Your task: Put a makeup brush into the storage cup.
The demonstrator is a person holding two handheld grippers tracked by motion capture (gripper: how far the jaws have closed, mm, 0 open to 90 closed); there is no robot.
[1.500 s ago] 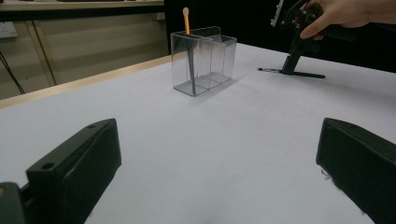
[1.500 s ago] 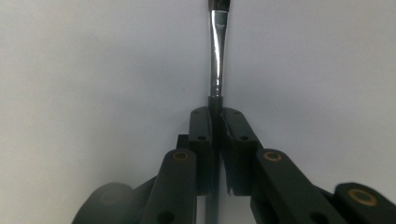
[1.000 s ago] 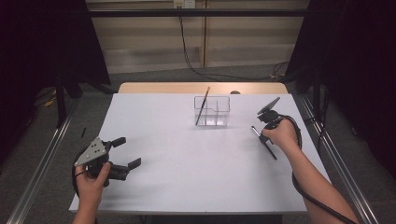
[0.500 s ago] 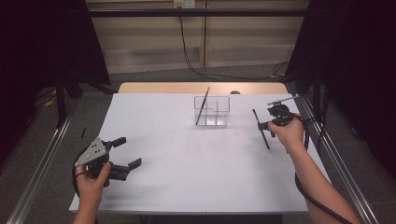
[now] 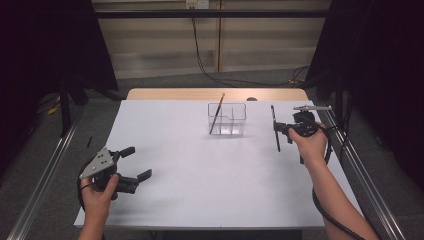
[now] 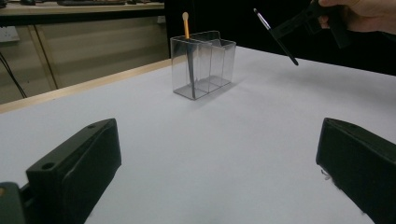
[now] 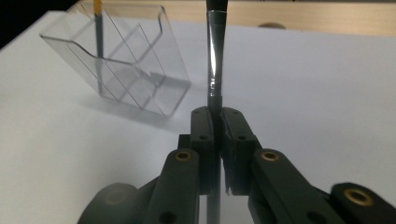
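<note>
The white table [image 5: 210, 190] fills the middle of the high view. On it, just above centre, stands the clear holder [image 5: 227, 120], divided into compartments, with one orange-tipped brush [image 5: 217, 113] leaning in its left compartment.

At right of centre in that view the right gripper [image 5: 280, 129] has its jaws clamped on a dark brush [image 5: 275, 127], held clear of the table and well to the right of the holder. In the right gripper view the brush [image 7: 214, 56] runs straight up from between the closed jaws, with the holder [image 7: 121, 65] at upper left.

At lower left of the high view the left gripper [image 5: 134, 164] rests near the table edge, jaws apart and empty.

Procedure, as judged:
1. Carry the brush left until it hangs above a free compartment.
2. Tilt the brush nearer upright, lower end down.
3. Lower it between the walls without striking the rim; the holder looks light and could tip or slide.
4. Release only once the lower end rests inside.
</note>
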